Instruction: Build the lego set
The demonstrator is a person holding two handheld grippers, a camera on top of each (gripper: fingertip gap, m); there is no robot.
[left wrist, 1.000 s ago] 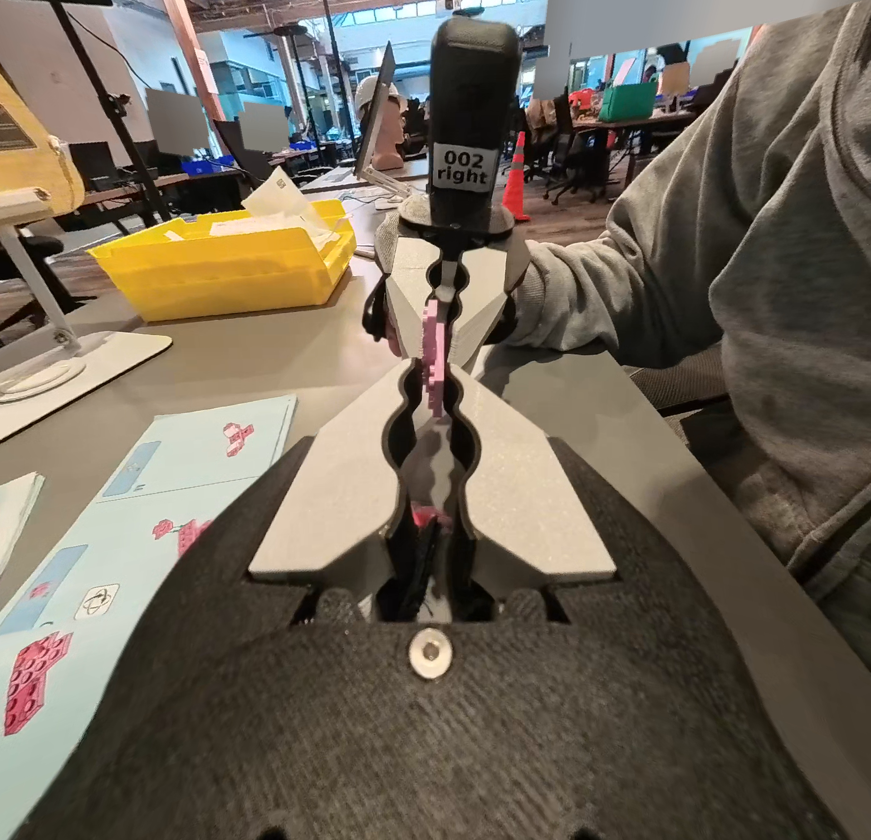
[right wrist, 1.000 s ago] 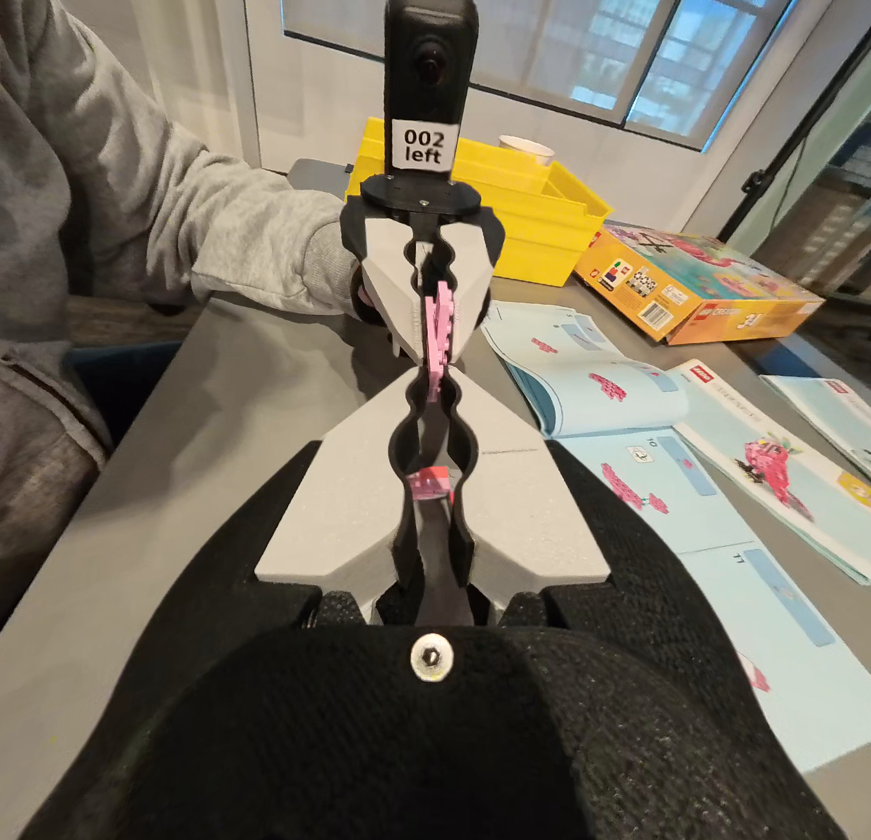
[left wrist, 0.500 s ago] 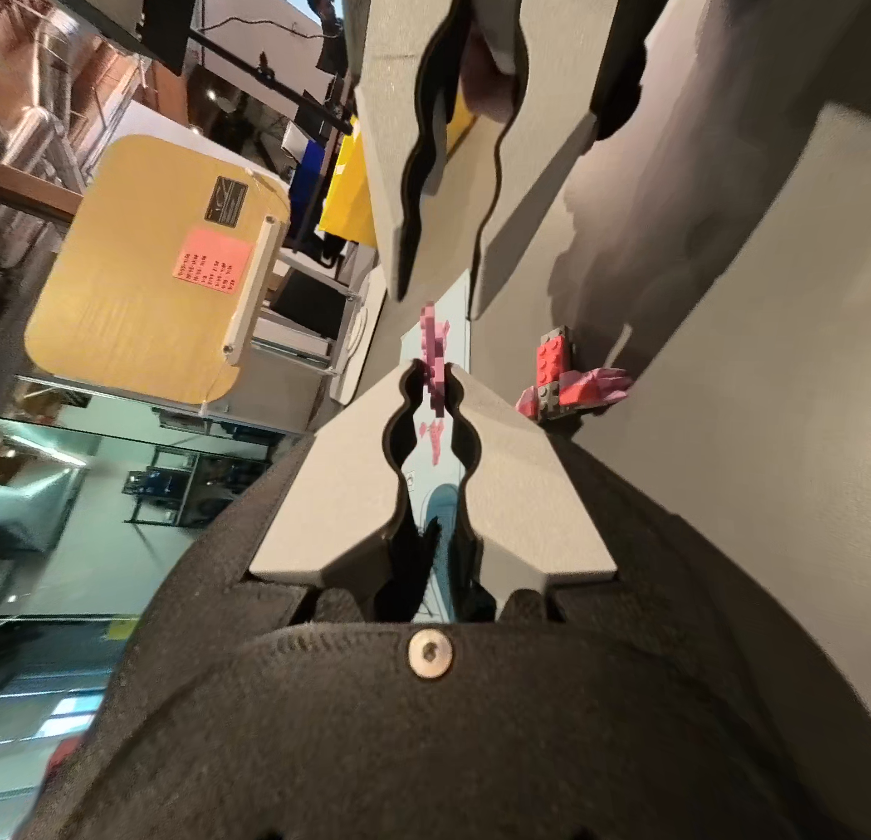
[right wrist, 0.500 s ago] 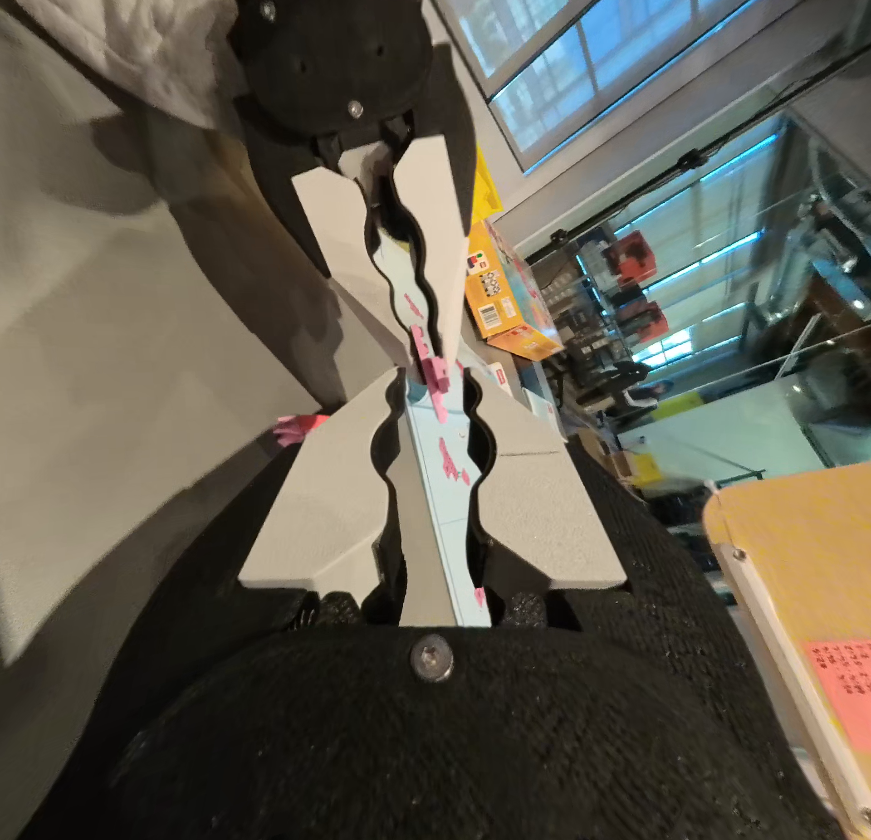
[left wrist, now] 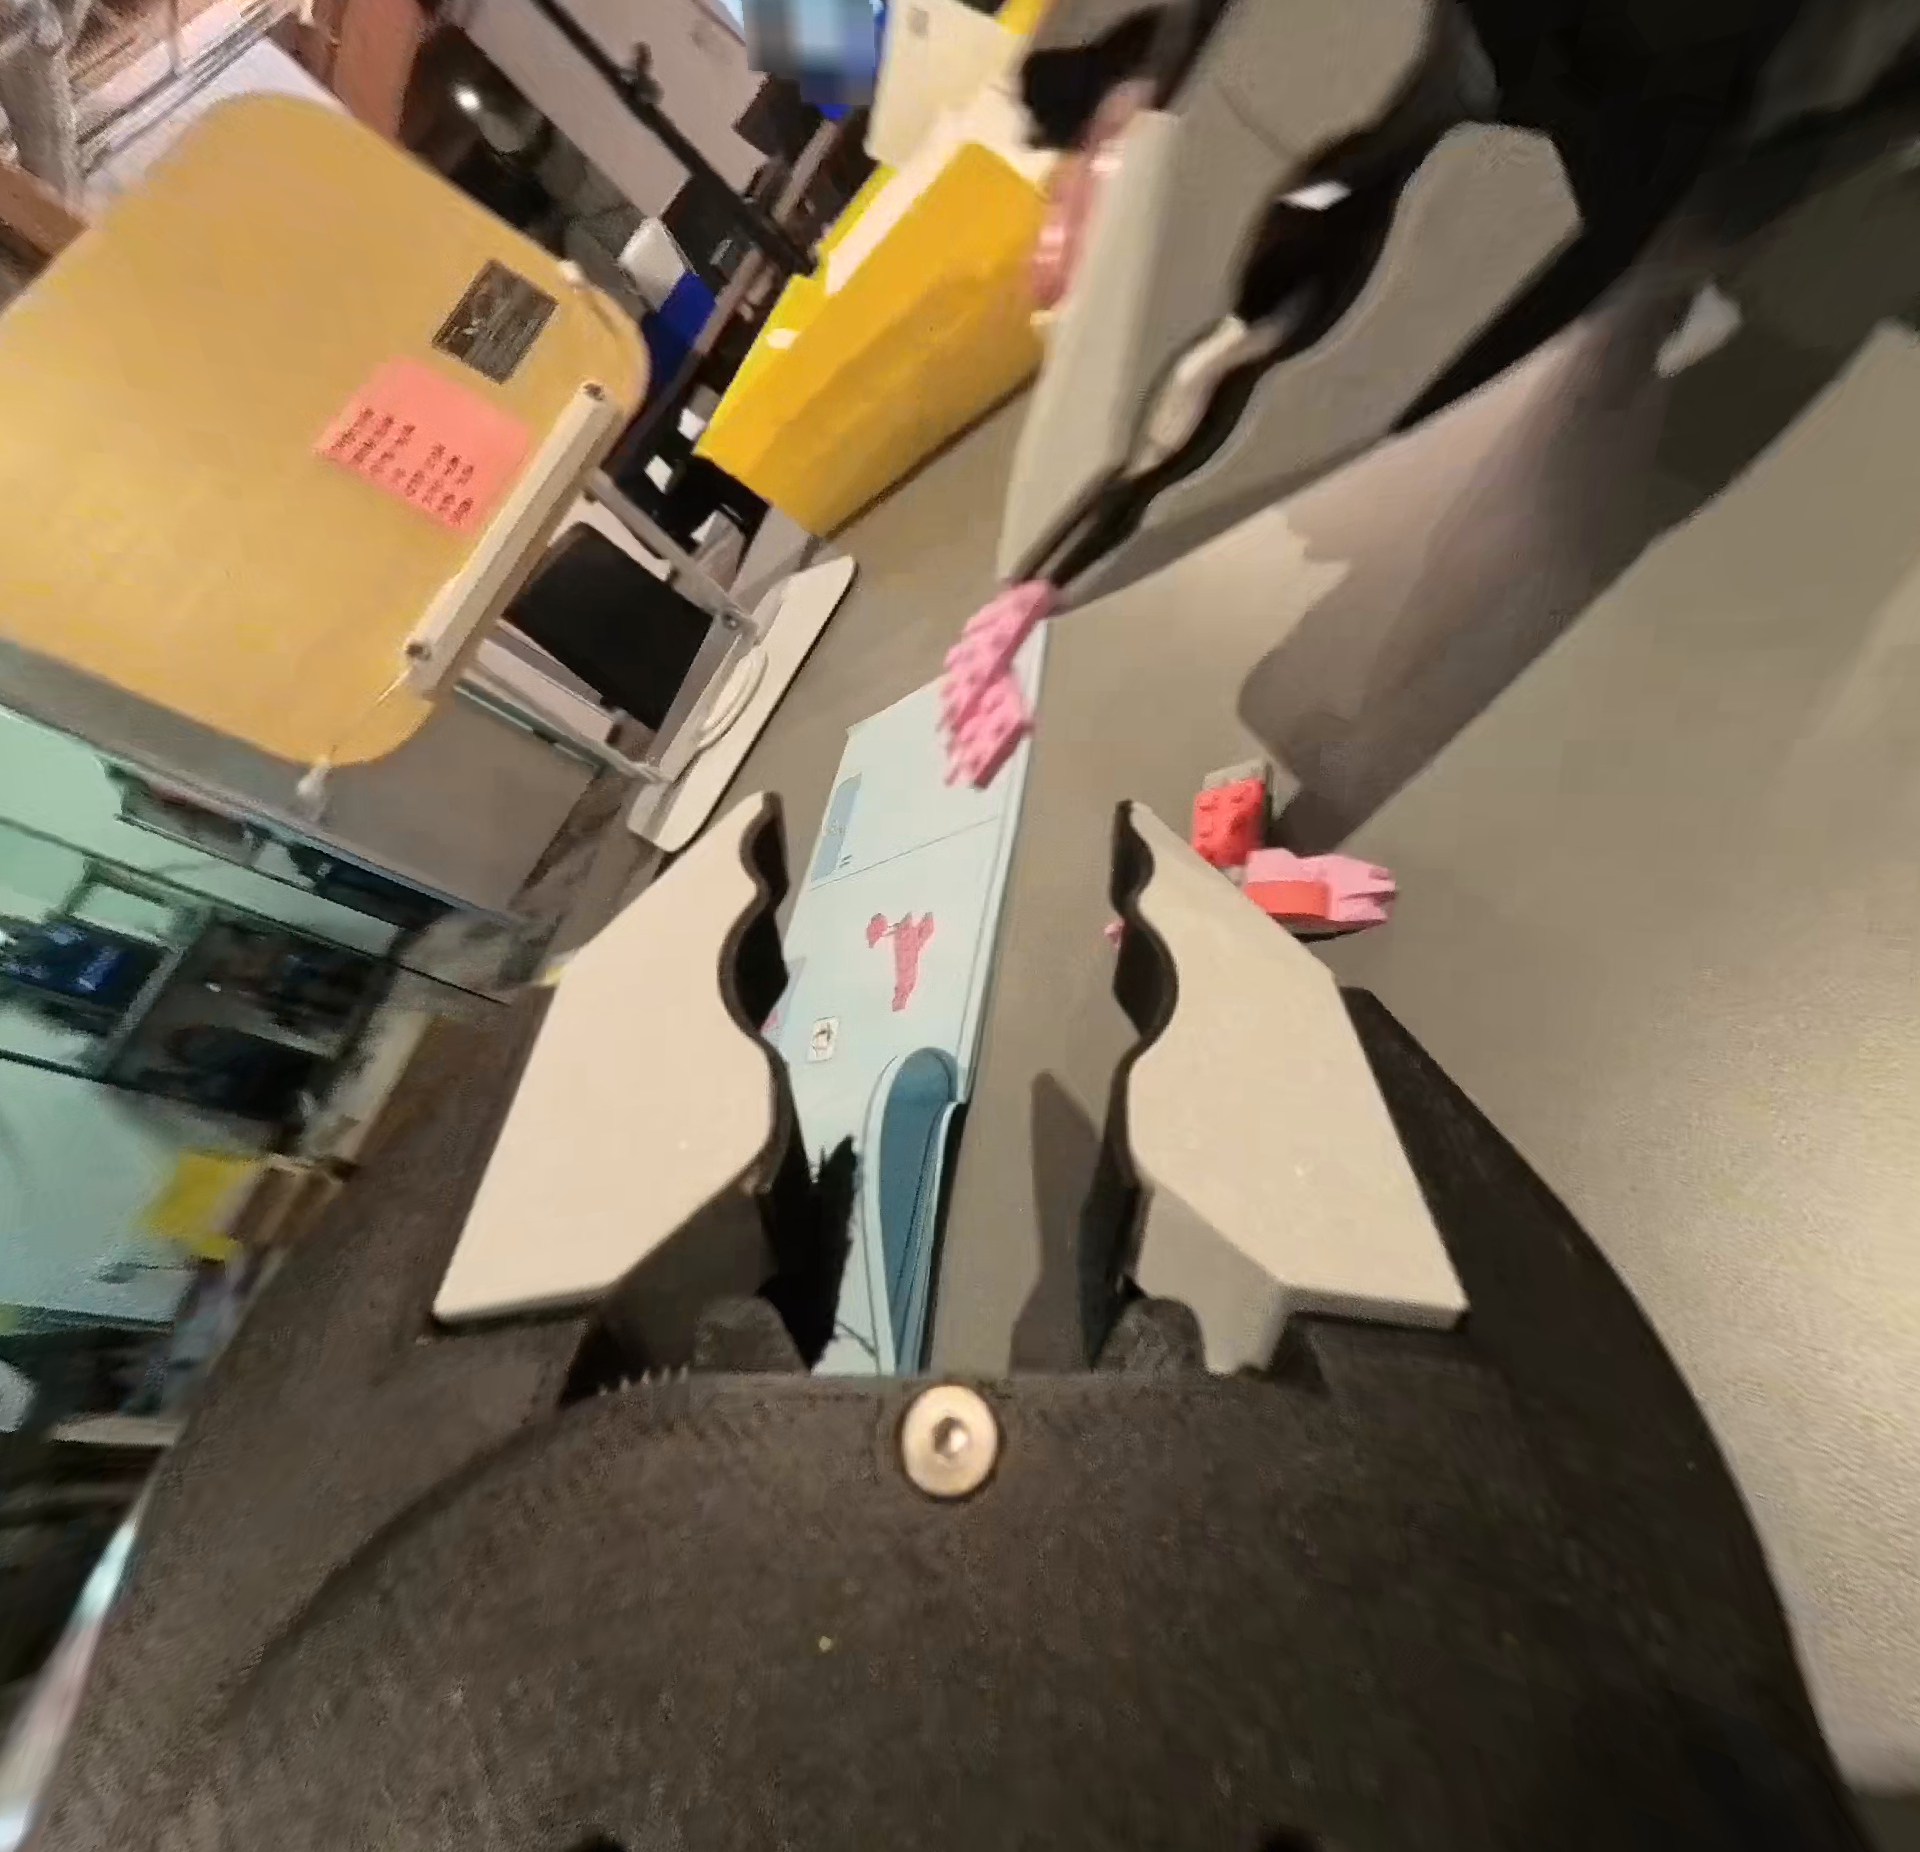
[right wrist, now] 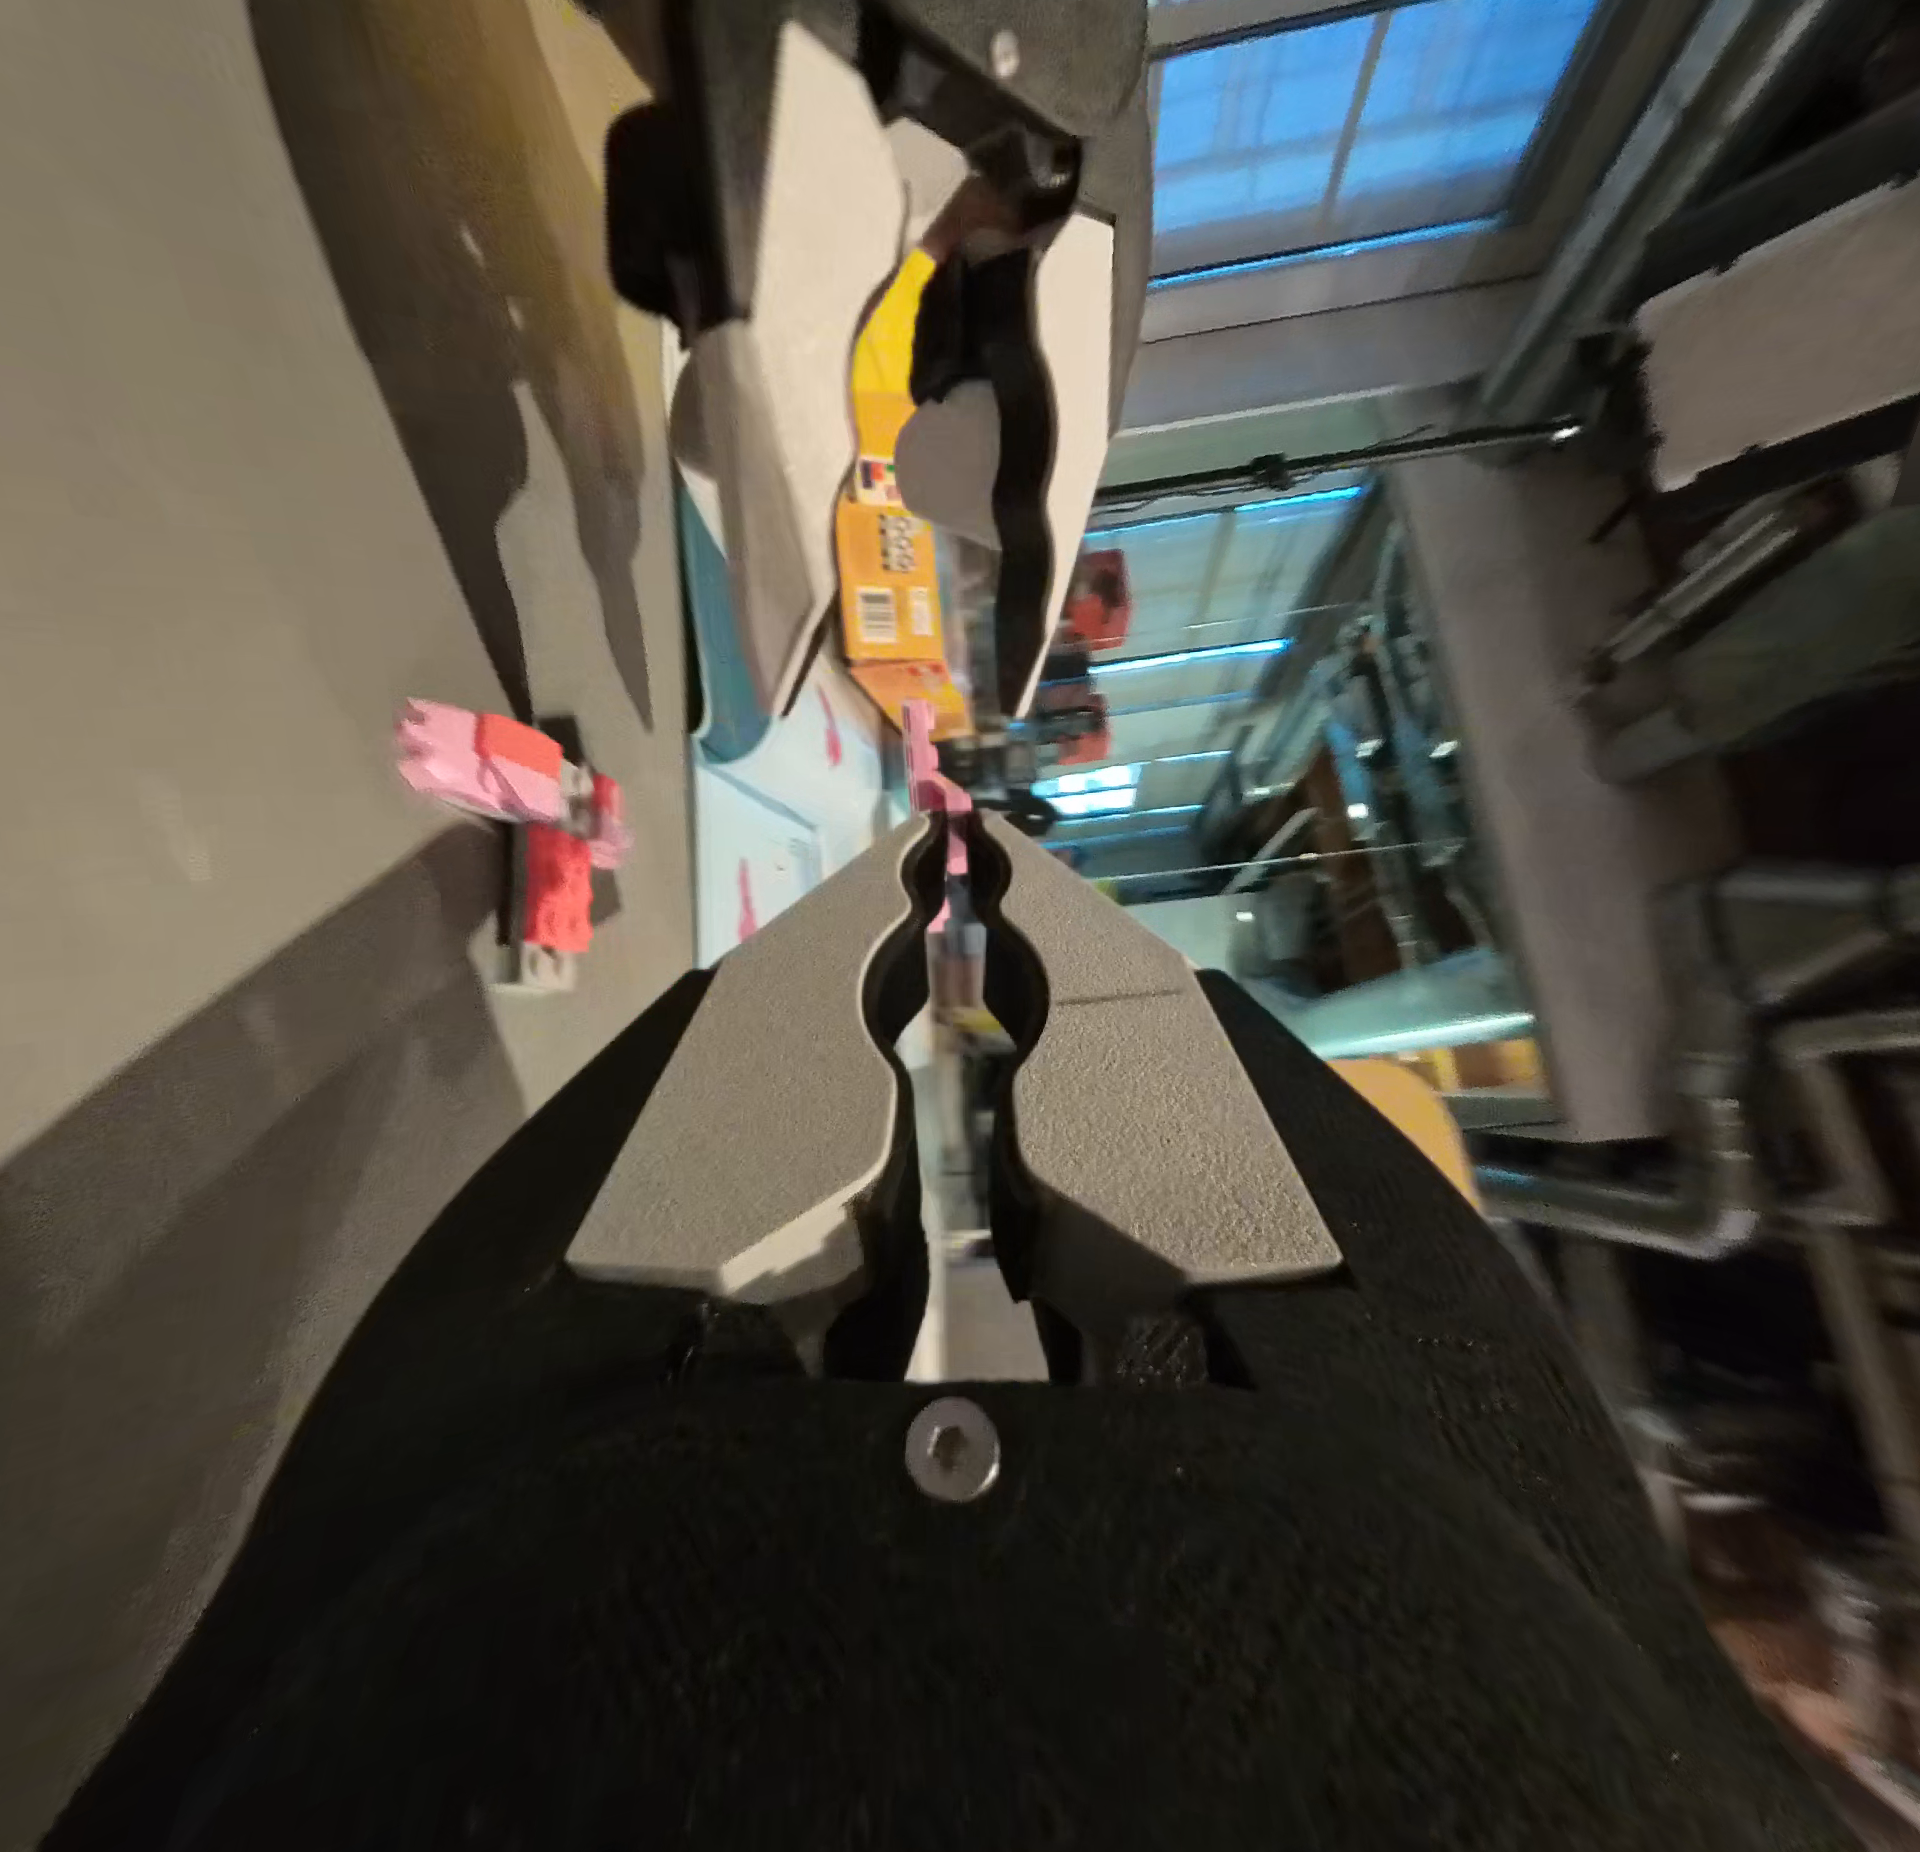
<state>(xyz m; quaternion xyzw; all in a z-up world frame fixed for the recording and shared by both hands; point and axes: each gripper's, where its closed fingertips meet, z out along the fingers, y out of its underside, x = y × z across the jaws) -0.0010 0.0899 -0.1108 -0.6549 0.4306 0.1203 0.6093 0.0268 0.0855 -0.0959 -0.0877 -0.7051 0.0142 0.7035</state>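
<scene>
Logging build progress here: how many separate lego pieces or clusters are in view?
2. A pink plate piece is clamped in the right gripper; a red-and-pink assembly lies on the grey table. The left gripper is open, empty. Others may be hidden.

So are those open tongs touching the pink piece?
Apart. The left wrist view shows the left tongs open, with clear space before the pink piece, which the right tongs hold.

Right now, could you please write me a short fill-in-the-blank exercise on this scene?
1. The left gripper is ____.
2. The right gripper is shut on a ____ lego piece.
3. The bin on the table is ____.

Missing words: open; pink; yellow
</scene>
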